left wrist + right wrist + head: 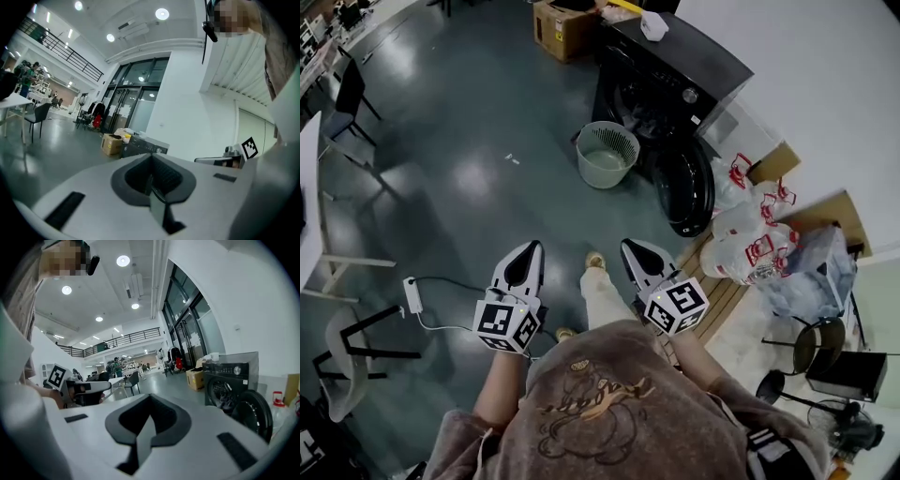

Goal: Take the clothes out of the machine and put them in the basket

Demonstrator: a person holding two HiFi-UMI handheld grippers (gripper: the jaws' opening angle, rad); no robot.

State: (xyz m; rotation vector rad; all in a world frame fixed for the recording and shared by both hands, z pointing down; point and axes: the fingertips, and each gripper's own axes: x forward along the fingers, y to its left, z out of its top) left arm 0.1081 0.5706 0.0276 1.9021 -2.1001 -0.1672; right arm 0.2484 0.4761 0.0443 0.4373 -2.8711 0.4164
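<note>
Standing off from the machine, nothing gripped yet.

Holds the left hand-held gripper (pixel 531 247) and the right hand-held gripper (pixel 631 247) pressed together and empty, pointing forward. Finds the clothes (pixel 226 402) bunched in the drum of the washing machine (pixel 675 61) well ahead, door (pixel 684 187) open, basket (pixel 607 181) just beside it. Expects soft, light, limp fabric, likely to tangle; best pinched at a raised fold.
</note>
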